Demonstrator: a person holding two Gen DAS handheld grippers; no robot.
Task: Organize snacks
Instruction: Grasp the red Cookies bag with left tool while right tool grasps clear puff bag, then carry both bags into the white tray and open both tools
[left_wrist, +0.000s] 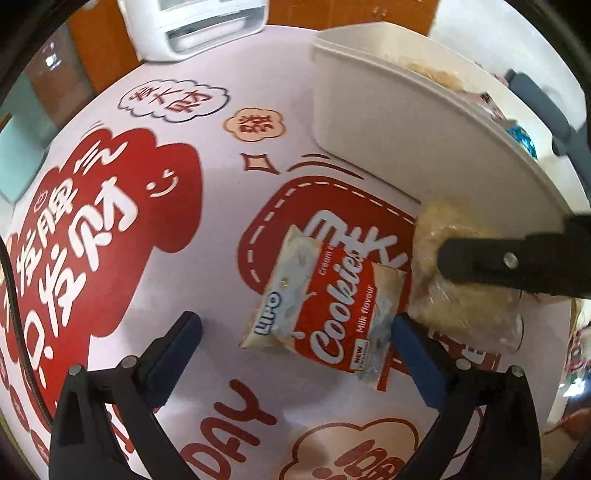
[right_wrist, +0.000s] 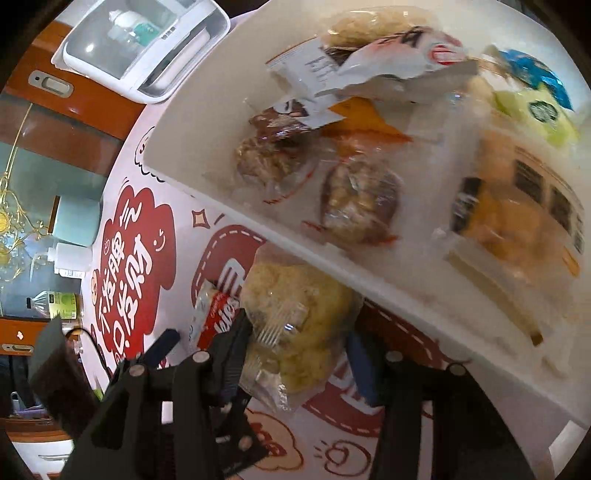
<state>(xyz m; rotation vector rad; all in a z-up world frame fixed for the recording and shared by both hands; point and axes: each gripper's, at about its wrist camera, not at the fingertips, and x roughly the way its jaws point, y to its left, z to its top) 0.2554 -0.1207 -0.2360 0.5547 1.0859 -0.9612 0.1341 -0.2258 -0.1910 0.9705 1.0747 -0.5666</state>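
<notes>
The left gripper (left_wrist: 295, 328) is held wide open over the table (left_wrist: 207, 206), and the cookie pack (left_wrist: 321, 314) lies flat between its fingers, low in the middle of the left view, untouched by the pads. Just right of that pack, a clear bag of pale puffed snack (right_wrist: 295, 325) is gripped in the right gripper (right_wrist: 295, 354), with the jaws narrowed against both its sides; in the right view the bag sits at lower centre, just below the rim of the white bin (right_wrist: 184, 147). The bin is seen filling the upper right of both views, and several wrapped snacks (right_wrist: 354, 199) are already piled inside it. A white appliance (left_wrist: 192, 26) is seen at the top left, at the table's far edge. The printed red and white cloth is spread under everything.
</notes>
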